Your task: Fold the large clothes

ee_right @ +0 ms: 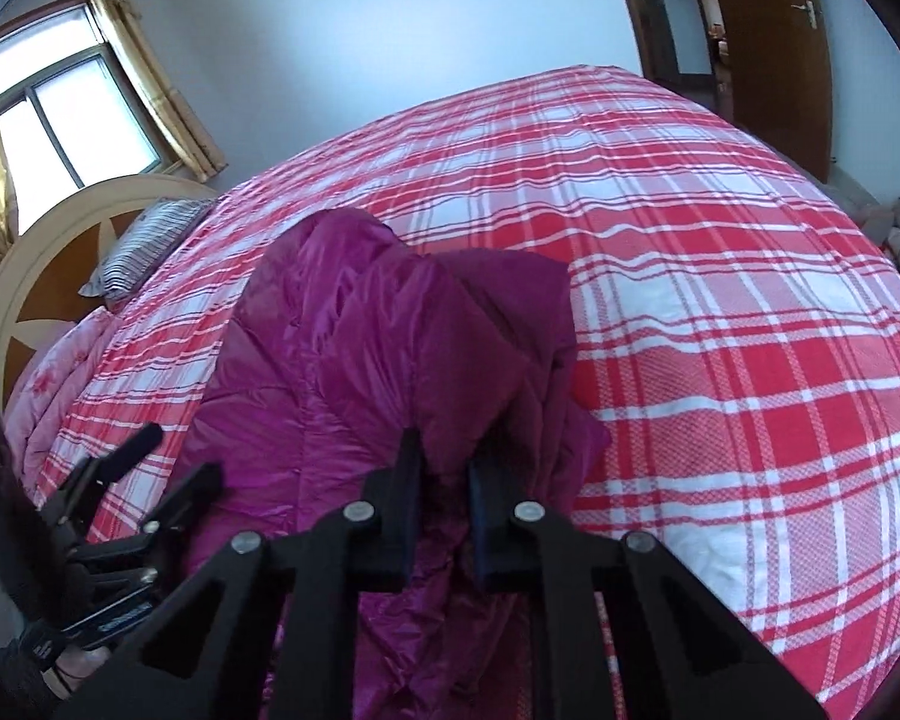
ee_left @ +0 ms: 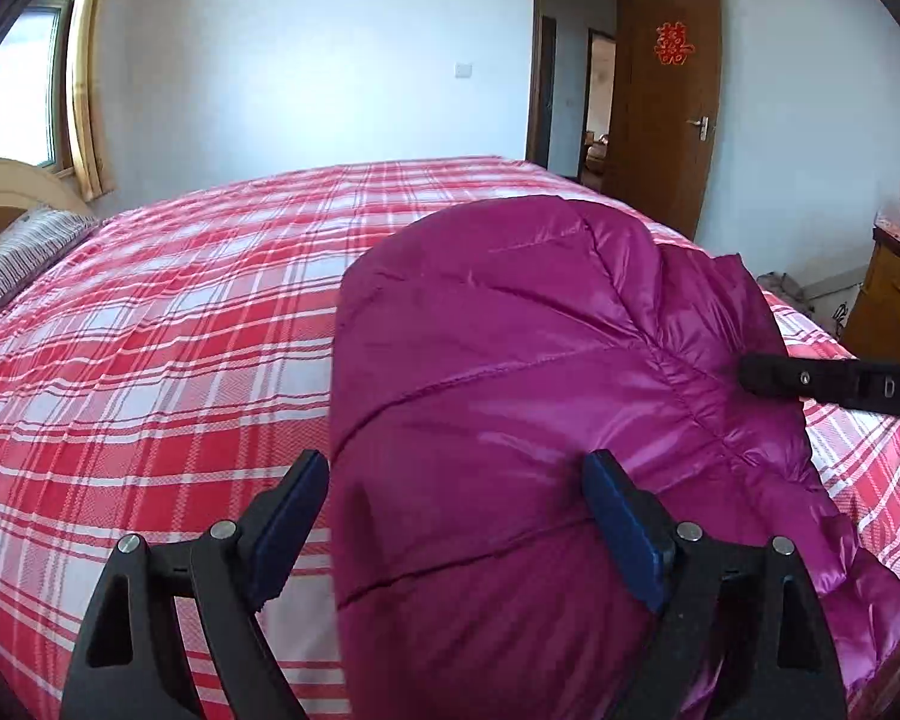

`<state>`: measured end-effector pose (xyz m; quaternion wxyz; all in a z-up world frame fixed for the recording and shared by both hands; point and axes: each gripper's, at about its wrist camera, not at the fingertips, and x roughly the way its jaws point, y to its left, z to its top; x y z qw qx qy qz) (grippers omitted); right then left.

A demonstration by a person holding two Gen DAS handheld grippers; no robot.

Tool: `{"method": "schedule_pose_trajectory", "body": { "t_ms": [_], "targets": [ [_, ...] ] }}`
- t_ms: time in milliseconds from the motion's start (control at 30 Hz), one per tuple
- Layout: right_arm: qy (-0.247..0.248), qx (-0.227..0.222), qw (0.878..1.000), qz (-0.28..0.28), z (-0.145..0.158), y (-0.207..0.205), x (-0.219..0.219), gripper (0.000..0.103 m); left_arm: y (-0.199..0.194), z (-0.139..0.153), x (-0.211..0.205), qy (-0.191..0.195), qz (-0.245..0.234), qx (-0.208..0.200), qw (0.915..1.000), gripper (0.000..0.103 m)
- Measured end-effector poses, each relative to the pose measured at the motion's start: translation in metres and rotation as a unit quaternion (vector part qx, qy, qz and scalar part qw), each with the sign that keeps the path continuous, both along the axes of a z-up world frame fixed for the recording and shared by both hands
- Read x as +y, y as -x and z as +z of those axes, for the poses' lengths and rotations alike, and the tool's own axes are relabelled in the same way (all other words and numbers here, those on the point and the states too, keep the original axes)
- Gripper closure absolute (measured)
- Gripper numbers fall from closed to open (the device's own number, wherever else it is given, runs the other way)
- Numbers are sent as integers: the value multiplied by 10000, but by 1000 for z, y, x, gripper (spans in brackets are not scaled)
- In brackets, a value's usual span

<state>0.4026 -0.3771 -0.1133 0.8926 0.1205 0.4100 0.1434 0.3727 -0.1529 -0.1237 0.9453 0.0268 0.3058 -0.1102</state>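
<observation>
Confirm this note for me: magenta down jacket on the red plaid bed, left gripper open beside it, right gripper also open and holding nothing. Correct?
One error. The right gripper is not open and empty: the right wrist view shows it shut on a fold of the magenta down jacket. The rest stands: the jacket lies on the red plaid bed, and the left gripper is open.

The jacket [ee_left: 510, 360] is glossy, quilted magenta cloth with stitched seams. The bedsheet [ee_left: 180, 330] is matt woven cloth in red and white plaid. The door [ee_left: 666, 96] is smooth brown wood. The left gripper [ee_left: 456, 510] is matt black plastic with silvery metal pins.
</observation>
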Motion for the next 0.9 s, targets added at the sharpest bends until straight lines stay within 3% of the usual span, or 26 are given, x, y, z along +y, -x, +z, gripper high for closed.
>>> {"method": "schedule_pose_trajectory", "body": {
  "t_ms": [133,233,367,433,500,567,900],
  "targets": [
    [306,-62,9983,-485,19,8,4,81,9,-1,-19,-350,-148,-210,9991,16],
    [-232,-304,9948,-942,49,13,1,78,10,-4,-24,-360,-148,-192,9991,16],
    [-1308,-711,9841,-969,73,6,14,64,4,-5,-24,-253,-117,-119,9995,16],
    [-1716,-831,9770,-955,69,-4,21,56,3,-6,-24,-240,-127,-102,9996,16],
    [-2121,-783,9697,-930,55,-16,25,55,4,-6,-23,-186,-140,-73,9997,16],
    [-2216,-893,9656,-1031,42,-24,25,55,0,-7,-19,-104,-154,-32,9998,16],
    [-1830,-796,9706,-1347,-4,-31,7,54,-1,5,-18,-15,-260,101,9996,16]
  ]
}}
